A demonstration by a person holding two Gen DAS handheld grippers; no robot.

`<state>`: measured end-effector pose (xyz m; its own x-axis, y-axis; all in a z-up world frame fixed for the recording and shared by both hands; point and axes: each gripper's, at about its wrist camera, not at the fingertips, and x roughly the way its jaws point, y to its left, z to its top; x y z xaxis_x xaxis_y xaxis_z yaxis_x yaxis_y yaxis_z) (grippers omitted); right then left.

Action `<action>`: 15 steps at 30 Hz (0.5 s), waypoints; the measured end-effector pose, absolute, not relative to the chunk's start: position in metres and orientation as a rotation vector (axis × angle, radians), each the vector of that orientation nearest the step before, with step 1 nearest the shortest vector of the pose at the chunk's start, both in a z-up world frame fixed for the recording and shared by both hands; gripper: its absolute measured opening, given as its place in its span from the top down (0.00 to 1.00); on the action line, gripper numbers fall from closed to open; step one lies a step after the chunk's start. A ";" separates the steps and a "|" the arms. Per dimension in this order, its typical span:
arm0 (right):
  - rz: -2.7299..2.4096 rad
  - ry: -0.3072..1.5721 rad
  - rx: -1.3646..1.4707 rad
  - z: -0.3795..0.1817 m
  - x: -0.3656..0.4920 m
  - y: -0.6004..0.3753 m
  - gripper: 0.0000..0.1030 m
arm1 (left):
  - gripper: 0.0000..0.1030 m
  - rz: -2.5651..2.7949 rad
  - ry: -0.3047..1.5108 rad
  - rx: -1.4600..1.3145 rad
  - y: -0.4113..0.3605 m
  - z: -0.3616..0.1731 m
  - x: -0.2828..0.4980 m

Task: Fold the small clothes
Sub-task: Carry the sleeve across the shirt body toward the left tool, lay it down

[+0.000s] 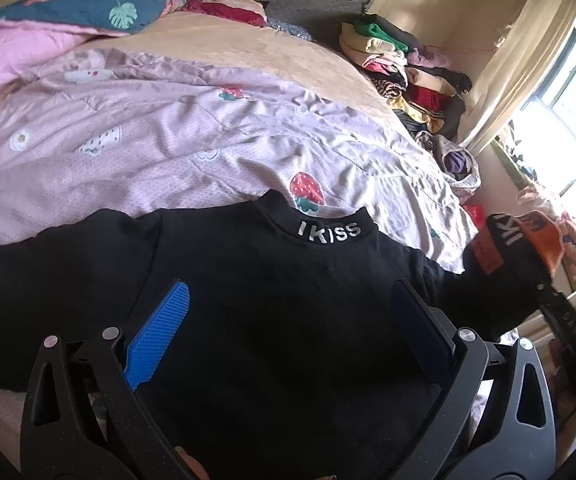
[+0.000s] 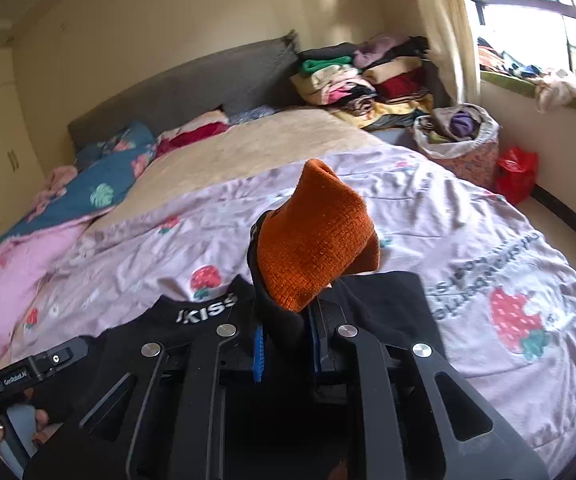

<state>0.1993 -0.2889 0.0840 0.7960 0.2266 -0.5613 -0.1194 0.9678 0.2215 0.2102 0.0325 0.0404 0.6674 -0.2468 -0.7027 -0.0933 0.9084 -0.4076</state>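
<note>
Right claw [image 2: 288, 344]: jaws together, clamped on the sleeve end [image 2: 316, 240] of the black top [image 1: 267, 300], whose orange ribbed cuff stands up above the blue pads. In the left wrist view the same cuff appears at the right, lifted clear of the bed, with the sleeve stretched from the shoulder.

Left claw [image 1: 288, 316]: jaws apart, nothing between them, poised over the chest of the top; one blue pad [image 1: 159, 336] shows against the black fabric. Whether the pads touch the cloth cannot be told.

The black top lies face up near the foot edge of the bed, on the pink strawberry-print cover [image 1: 215, 136], its collar lettered "IKISS" pointing toward the headboard [image 2: 191, 80]. The other sleeve lies spread out flat toward the opposite side edge.

Step in hand, as judged: the first sleeve fold. The raised sleeve is probably to be carried across the chest. That move calls for laying the cuff flat on the body without dragging the top, while the open left claw could pin the shoulder line as a hinge.

Containers: a round fabric basket [image 2: 460, 140] stands beside the bed's far side edge, near the window, holding loose garments, one of them purple. A red bag [image 2: 516, 172] sits just beside it; its contents are hidden. Stacked folded clothes [image 2: 368, 80] occupy the head corner.
</note>
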 end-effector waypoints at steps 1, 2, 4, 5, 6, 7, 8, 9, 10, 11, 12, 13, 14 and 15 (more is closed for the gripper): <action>0.195 0.629 0.173 0.083 0.200 -0.283 0.85 | 0.09 -0.102 0.846 -0.458 0.036 0.038 0.210; 0.209 0.637 0.166 0.081 0.201 -0.275 0.85 | 0.09 -0.116 0.850 -0.483 0.040 0.036 0.211; 0.238 0.651 0.146 0.075 0.203 -0.260 0.85 | 0.09 -0.118 0.856 -0.498 0.046 0.032 0.211; 0.253 0.658 0.136 0.072 0.203 -0.252 0.85 | 0.09 -0.113 0.857 -0.498 0.048 0.032 0.211; 0.263 0.664 0.130 0.070 0.204 -0.247 0.85 | 0.09 -0.114 0.859 -0.502 0.052 0.031 0.211; 0.278 0.674 0.123 0.066 0.204 -0.240 0.85 | 0.09 -0.121 0.861 -0.513 0.055 0.030 0.211; 0.288 0.682 0.119 0.063 0.204 -0.234 0.85 | 0.09 -0.132 0.864 -0.537 0.059 0.029 0.210; 0.301 0.694 0.111 0.058 0.204 -0.227 0.85 | 0.09 -0.141 0.865 -0.554 0.063 0.027 0.209; 0.310 0.702 0.105 0.055 0.204 -0.221 0.85 | 0.09 -0.148 0.862 -0.572 0.067 0.026 0.208; 0.321 0.712 0.096 0.051 0.203 -0.215 0.84 | 0.09 -0.150 0.861 -0.579 0.070 0.025 0.207; 0.331 0.723 0.089 0.047 0.203 -0.208 0.84 | 0.09 -0.148 0.862 -0.590 0.074 0.023 0.206; 0.340 0.731 0.084 0.044 0.203 -0.203 0.83 | 0.09 -0.148 0.866 -0.601 0.078 0.021 0.206; 0.347 0.739 0.079 0.041 0.203 -0.198 0.83 | 0.09 -0.150 0.870 -0.617 0.082 0.017 0.205; 0.356 0.746 0.073 0.038 0.202 -0.193 0.83 | 0.09 -0.152 0.875 -0.631 0.086 0.014 0.206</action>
